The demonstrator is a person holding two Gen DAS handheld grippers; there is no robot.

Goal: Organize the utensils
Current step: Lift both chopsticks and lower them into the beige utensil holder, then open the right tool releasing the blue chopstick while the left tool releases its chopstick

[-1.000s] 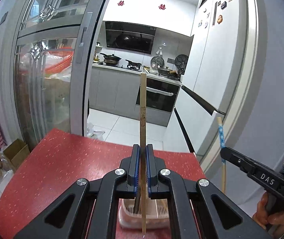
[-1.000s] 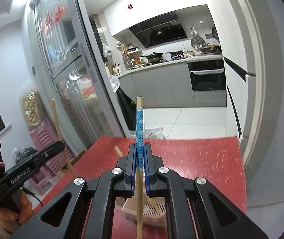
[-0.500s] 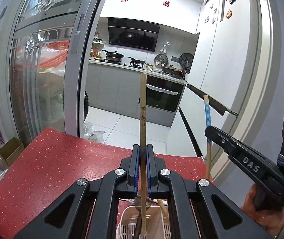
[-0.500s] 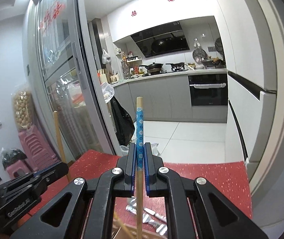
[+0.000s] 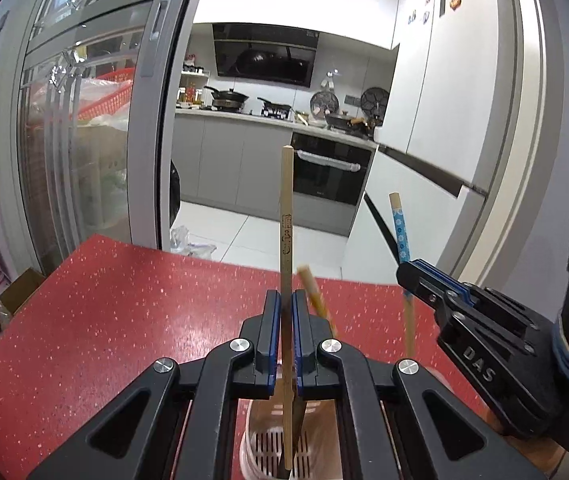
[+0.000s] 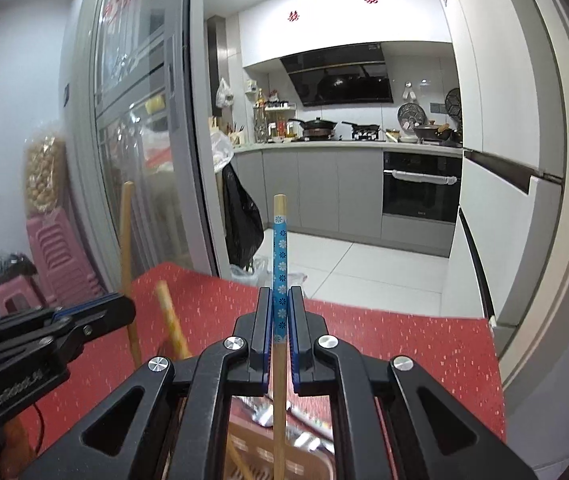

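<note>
Chopsticks (image 5: 286, 216) (image 6: 280, 240) stand upright, tips toward holder (image 5: 276, 446).

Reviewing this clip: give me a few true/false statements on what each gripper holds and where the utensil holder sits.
1. The left gripper is shut on a plain wooden chopstick. True.
2. The right gripper holds a metal spoon. False: it is shut on a chopstick with a blue flowered band.
3. Both held chopsticks stand roughly upright. True.
4. The tabletop is white. False: it is red with light speckles.
5. The pale pink slotted utensil holder lies below the left gripper. True.
6. The holder is empty. False: another chopstick leans up from it.
</note>
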